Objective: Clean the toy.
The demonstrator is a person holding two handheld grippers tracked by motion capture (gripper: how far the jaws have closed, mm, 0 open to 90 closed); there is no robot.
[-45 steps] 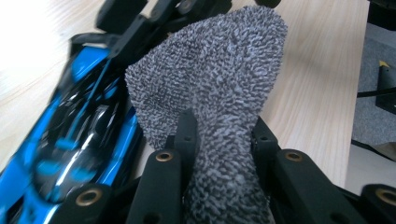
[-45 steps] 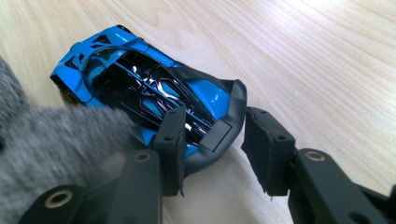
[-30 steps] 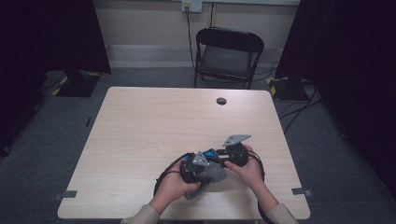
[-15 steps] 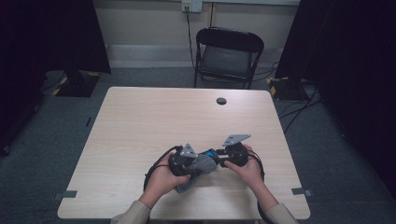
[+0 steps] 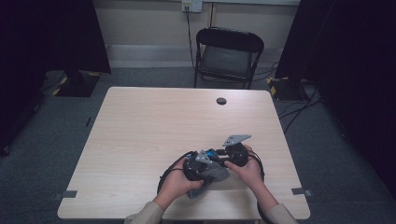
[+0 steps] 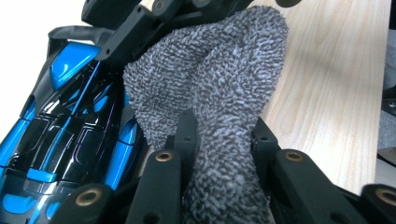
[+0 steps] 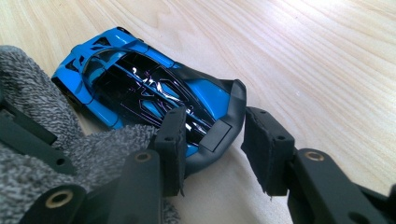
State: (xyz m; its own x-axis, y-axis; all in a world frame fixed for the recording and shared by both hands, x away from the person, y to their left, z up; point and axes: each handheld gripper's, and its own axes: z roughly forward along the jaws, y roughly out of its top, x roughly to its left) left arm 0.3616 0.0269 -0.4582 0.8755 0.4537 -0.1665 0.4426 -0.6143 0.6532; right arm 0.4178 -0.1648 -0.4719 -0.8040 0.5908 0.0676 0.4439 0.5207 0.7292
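Since half a second ago the left claw (image 5: pixel 205 169) has slid back rightward against the right claw (image 5: pixel 223 157), near the pale wooden table's (image 5: pixel 149 130) front edge, with open board beyond. It is clamped on a grey knitted cloth (image 6: pixel 219 93) lying against the glossy blue-and-black toy car (image 7: pixel 149 102). Seen closer from the right gripper, that claw's half-open pads straddle the car's dark tail, its length running away up-left.
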